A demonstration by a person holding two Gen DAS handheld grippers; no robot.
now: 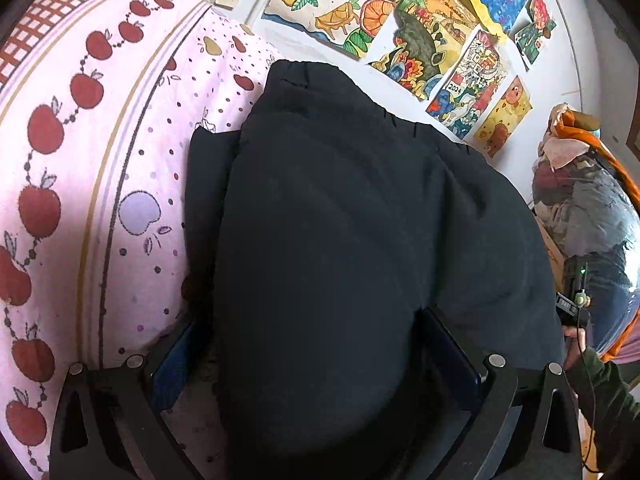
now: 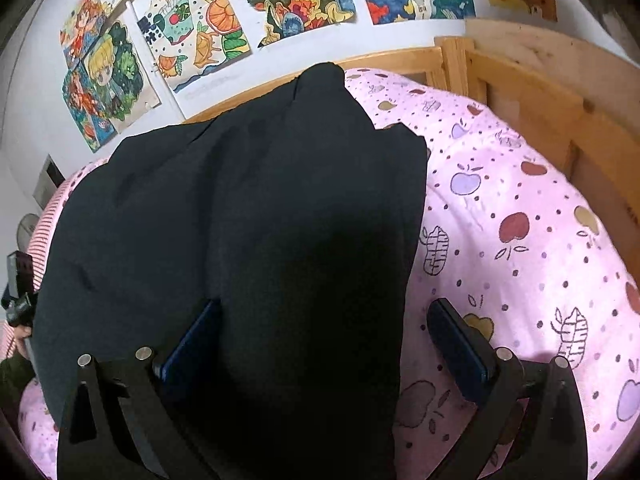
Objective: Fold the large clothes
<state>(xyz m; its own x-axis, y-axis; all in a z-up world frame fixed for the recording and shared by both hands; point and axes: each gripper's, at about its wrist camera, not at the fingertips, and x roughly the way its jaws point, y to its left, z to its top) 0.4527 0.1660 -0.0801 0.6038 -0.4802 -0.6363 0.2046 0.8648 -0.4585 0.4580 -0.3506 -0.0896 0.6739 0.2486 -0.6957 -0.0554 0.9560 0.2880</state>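
A large dark navy garment (image 1: pixel 340 220) lies folded on a pink bed sheet with an apple print (image 1: pixel 80 160). It also fills the middle of the right wrist view (image 2: pixel 248 220). My left gripper (image 1: pixel 316 344) is open, its two fingers standing apart on either side of a thick fold of the garment. My right gripper (image 2: pixel 324 336) is open too, with the cloth draped between the fingers; its right finger (image 2: pixel 460 348) stands clear over the sheet (image 2: pixel 520 220). The fingertips are partly hidden by cloth.
A white wall with colourful drawings (image 1: pixel 420 32) runs behind the bed. A wooden bed rail (image 2: pixel 520 80) borders the far right side. A pile of bagged clothes (image 1: pixel 584 208) sits at the right of the left wrist view.
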